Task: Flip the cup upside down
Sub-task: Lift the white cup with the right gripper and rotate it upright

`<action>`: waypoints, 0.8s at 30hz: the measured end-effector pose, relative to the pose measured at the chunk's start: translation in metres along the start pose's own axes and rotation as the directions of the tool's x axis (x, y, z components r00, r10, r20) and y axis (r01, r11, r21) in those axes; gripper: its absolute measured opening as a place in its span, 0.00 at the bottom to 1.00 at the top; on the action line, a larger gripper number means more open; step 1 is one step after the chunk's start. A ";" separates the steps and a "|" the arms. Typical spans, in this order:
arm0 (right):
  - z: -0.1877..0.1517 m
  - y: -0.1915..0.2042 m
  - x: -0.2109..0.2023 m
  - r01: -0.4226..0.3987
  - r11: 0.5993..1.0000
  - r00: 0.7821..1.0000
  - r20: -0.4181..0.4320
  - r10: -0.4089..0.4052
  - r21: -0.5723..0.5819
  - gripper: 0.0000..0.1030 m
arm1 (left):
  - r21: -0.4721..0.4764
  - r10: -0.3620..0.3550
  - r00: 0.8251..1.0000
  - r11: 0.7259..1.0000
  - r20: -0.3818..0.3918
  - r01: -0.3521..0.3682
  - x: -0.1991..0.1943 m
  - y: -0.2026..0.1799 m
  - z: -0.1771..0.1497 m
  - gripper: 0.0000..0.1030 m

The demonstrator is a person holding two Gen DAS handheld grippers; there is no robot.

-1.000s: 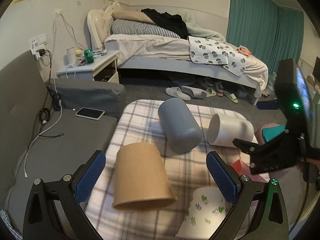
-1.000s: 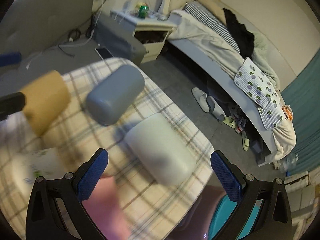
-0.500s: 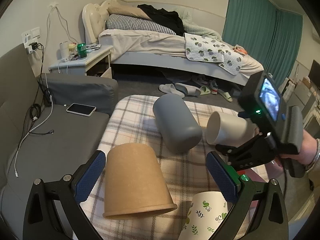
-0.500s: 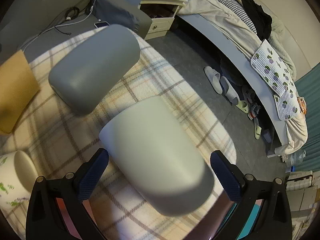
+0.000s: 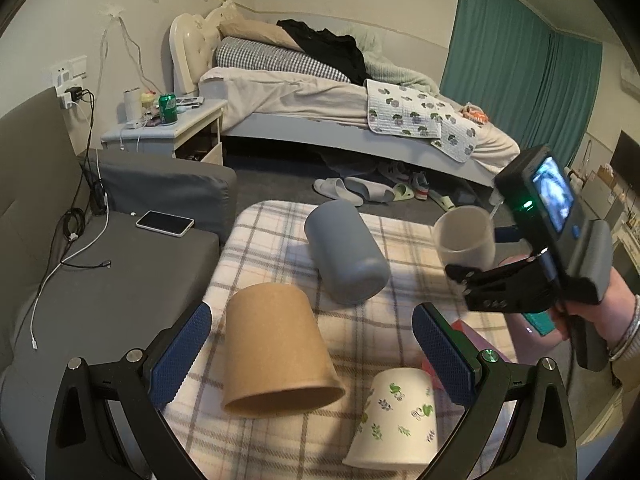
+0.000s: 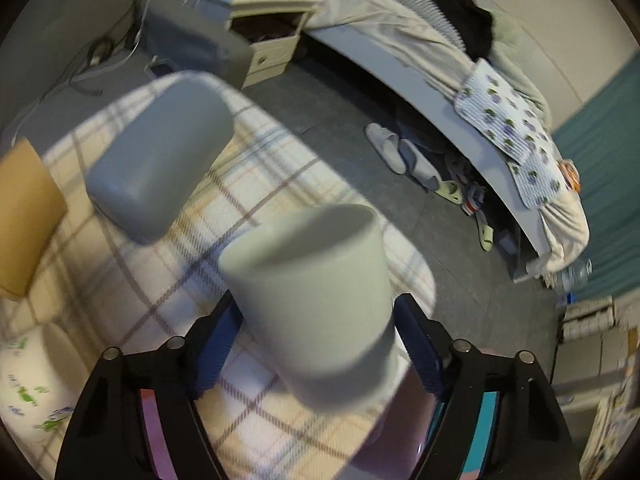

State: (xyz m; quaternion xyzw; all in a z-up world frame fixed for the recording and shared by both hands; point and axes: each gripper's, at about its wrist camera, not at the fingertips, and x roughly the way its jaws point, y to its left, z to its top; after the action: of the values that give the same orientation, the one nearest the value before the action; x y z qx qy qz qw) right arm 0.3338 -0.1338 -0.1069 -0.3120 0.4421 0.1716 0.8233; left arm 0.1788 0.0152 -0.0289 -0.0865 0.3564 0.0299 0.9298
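Four cups sit or hang over the plaid cloth (image 5: 280, 232), and only one of them is off it. The right gripper (image 6: 320, 332) pinches the white cup (image 6: 316, 280) low on its body, one blue pad pressed to each side, so the cup stands out ahead of the fingers with its open mouth turned up and away. From the other camera that same white cup (image 5: 464, 236) shows lifted clear of the cloth, its rim facing the lens, with the right gripper (image 5: 460, 276) beneath and behind it and the person's right hand (image 5: 592, 316) around the handle.

The left gripper (image 5: 308, 344) hangs with its two blue pads spread wide, touching nothing. Between them, nearer the left pad, the brown paper cup (image 5: 276, 344) stands mouth down on the cloth. Just ahead of the right pad and below it, the leaf-print cup (image 5: 396, 416) also stands mouth down. Further ahead of the left claw, the grey cup (image 5: 344, 252) lies on its side, its closed base toward the camera.

Seen from the right claw, the grey cup (image 6: 156, 160) lies ahead and to the left of the held cup, apart from it, and the brown paper cup (image 6: 24, 216) sits at the far left edge. A pink object (image 5: 536, 332) shows below the right hand; what it is cannot be told.
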 end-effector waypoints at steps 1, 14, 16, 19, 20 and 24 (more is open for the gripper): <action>-0.001 -0.004 -0.009 -0.003 1.000 1.000 0.009 0.003 0.020 0.73 | -0.003 0.000 1.000 1.000 0.004 0.000 -0.003 0.000 0.000 1.00; -0.043 0.001 -0.158 -0.050 0.992 0.980 0.196 0.026 0.118 0.71 | -0.033 0.010 0.998 0.999 0.062 -0.008 -0.066 0.001 -0.020 1.00; -0.060 0.014 -0.183 -0.069 0.990 0.977 0.211 0.043 0.119 0.71 | -0.033 0.021 0.998 0.999 0.065 -0.019 -0.079 0.003 -0.024 1.00; -0.088 0.036 -0.217 -0.108 0.987 0.973 0.214 0.082 0.115 0.71 | -0.038 0.030 0.995 0.999 0.093 -0.027 -0.105 0.006 -0.032 1.00; -0.097 0.043 -0.226 -0.123 0.985 0.972 0.213 0.095 0.119 0.71 | -0.044 0.036 0.994 0.999 0.104 -0.032 -0.114 0.008 -0.035 1.00; -0.139 0.074 -0.257 -0.180 0.972 0.967 0.207 0.147 0.151 0.71 | -0.028 0.036 0.993 0.999 0.110 -0.033 -0.145 0.005 -0.048 1.00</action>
State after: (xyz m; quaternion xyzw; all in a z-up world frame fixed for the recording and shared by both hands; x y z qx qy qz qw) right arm 0.0649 -0.1731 0.0231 -0.1853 0.3968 0.2304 0.8690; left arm 0.0391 0.0124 0.0319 -0.0907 0.3055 0.0556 0.9462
